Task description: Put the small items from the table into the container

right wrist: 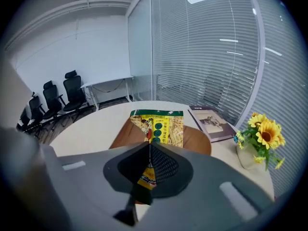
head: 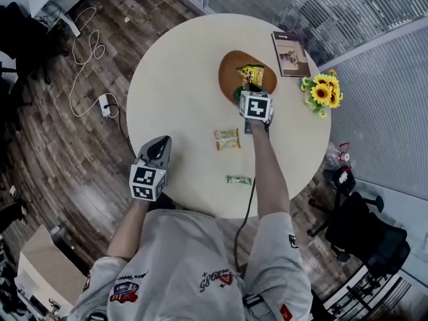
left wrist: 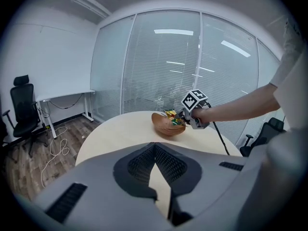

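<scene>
The wooden bowl [head: 231, 69] on the round desk [head: 180, 79] has bright wrappers [left wrist: 174, 121] in it (yellow, green, a bit of red). Over it, the right tongs [right wrist: 148, 146] pinch a snack packet [right wrist: 161, 126], yellow with a green top edge. A pair of small packets [head: 227, 139] and a green bar [head: 239, 180] lie on the desk nearer the person. The left tongs [left wrist: 155, 146] are closed on nothing.
</scene>
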`<state>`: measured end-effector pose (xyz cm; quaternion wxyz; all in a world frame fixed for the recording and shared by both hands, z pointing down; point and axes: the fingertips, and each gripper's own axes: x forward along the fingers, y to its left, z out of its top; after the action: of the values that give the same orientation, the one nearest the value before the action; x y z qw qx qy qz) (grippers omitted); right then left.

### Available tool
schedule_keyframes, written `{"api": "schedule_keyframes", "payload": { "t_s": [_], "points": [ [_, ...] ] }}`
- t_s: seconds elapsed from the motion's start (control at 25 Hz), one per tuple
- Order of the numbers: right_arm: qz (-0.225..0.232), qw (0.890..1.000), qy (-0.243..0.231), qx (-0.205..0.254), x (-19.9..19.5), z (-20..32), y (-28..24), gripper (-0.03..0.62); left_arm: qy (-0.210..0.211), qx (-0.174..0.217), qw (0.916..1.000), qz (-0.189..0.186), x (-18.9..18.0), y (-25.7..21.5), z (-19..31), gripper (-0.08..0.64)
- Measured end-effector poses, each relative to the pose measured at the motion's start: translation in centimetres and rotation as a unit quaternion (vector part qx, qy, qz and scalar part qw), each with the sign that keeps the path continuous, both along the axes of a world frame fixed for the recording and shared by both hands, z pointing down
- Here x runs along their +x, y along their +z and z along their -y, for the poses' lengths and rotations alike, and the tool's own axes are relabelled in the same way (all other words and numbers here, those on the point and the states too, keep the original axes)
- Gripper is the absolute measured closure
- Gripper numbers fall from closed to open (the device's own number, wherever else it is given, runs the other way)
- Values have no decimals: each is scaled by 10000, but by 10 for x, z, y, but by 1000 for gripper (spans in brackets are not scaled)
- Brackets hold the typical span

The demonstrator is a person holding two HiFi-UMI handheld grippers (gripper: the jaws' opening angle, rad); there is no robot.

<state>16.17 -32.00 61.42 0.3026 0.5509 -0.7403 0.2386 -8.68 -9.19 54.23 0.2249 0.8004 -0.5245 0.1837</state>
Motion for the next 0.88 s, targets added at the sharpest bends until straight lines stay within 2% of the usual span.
{"api": "schedule_keyframes", "payload": {
  "t_s": [0.28, 0.56, 0.68, 0.88],
  "points": [
    [-4, 9995, 152, -291, 2, 2, 24, 580, -125, 2, 9999, -15, -16, -2, 0, 552],
    [629, 9965, 363, 422, 6, -18, -22, 578, 3, -13, 10000, 19, -4, -1, 5, 552],
    [985, 9915, 233, 816, 2, -54, -51, 578, 110, 26, 9999, -11, 12, 0, 14, 552],
    [948, 9896, 94, 1078, -15, -152, -66, 591, 322, -27, 9994, -155, 31, 8, 13, 552]
  ]
}}
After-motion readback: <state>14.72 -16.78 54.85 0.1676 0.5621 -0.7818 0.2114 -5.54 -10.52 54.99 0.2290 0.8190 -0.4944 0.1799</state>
